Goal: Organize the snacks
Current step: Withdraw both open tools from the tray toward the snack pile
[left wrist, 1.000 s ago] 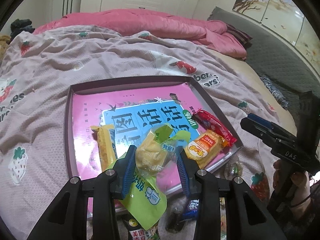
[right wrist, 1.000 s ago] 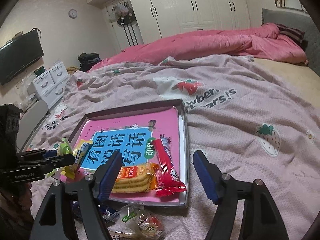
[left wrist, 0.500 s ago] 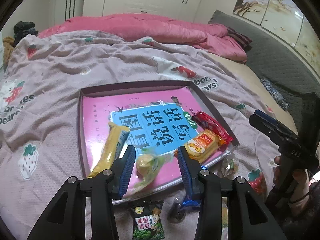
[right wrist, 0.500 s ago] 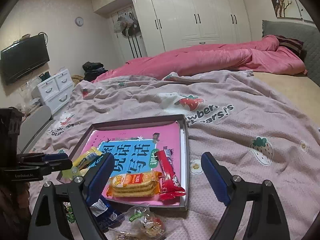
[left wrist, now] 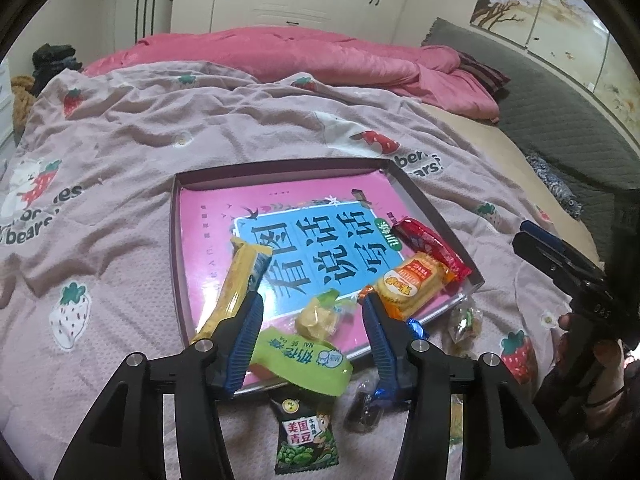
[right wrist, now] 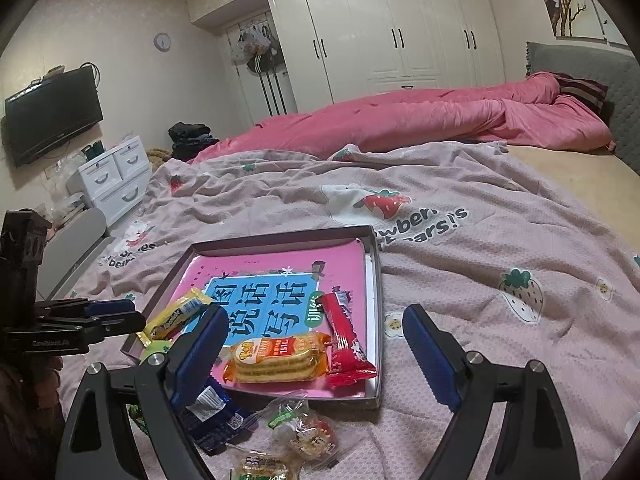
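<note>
The green packet (left wrist: 301,354) has dropped from the left gripper (left wrist: 310,338), whose jaws are opening, onto the tray's (left wrist: 420,196) near edge; the right gripper (right wrist: 316,354), also opening, empty, should next reach a loose bedspread snack.

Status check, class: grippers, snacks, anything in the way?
Left gripper opening, green packet released on tray edge. Right gripper opening, empty. Loose snacks outside tray.

Your left gripper (left wrist: 312,320) is opening its jaws and tips down (nothing pinched). Your right gripper (right wrist: 316,356) is opening too, jaws wide.
</note>
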The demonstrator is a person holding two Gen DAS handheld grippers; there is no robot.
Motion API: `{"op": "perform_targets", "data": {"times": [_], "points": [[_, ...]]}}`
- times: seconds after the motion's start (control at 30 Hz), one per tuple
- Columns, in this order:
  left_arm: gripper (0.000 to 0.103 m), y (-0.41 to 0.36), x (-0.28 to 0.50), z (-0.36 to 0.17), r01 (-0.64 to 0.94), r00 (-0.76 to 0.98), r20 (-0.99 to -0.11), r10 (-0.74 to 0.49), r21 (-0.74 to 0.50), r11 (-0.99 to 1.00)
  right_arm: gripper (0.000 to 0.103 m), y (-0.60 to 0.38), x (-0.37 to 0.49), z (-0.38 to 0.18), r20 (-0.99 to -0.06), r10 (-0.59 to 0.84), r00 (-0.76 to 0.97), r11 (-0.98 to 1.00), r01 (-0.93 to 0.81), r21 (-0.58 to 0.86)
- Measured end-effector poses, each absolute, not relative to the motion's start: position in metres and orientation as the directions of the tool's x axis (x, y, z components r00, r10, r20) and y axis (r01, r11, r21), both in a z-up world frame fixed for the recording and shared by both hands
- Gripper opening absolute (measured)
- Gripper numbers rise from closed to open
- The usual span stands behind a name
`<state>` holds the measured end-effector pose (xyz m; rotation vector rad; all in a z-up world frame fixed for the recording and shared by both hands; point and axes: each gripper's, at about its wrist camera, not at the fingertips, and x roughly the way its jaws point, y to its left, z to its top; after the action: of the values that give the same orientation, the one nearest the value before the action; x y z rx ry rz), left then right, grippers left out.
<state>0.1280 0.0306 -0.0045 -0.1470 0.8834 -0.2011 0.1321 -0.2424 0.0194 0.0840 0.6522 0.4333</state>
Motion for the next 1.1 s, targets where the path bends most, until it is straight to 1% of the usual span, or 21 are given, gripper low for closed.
{"op": "perform_targets", "data": {"times": [0.27,0.4,0.5,0.83,1.1], "points": [[0.056,0.035,0.117,-0.008,0.108,0.601,-0.770,-0.215,-0.189,0.976,0.092,-0.243,0.121,0.026,-0.552,0.439,0.709,0.898,-0.371,0.237],[0.064,0.037,0.108,-0.007,0.100,0.599,-0.774,-0.206,-0.183,0.978,0.095,-0.242,0.114,0.027,-0.554,0.455,0.697,0.890,-0.377,0.256],[0.065,0.039,0.104,-0.006,0.094,0.598,-0.775,-0.202,-0.183,0.979,0.099,-0.239,0.109,0.027,-0.561,0.459,0.689,0.888,-0.381,0.258],[0.071,0.039,0.087,-0.003,0.100,0.597,-0.778,-0.195,-0.170,0.980,0.100,-0.233,0.096,0.021,-0.591,0.450,0.669,0.892,-0.372,0.258],[0.072,0.037,0.074,-0.010,0.098,0.571,-0.799,-0.190,-0.164,0.982,0.101,-0.224,0.084,0.017,-0.619,0.438,0.651,0.894,-0.384,0.229]]}}
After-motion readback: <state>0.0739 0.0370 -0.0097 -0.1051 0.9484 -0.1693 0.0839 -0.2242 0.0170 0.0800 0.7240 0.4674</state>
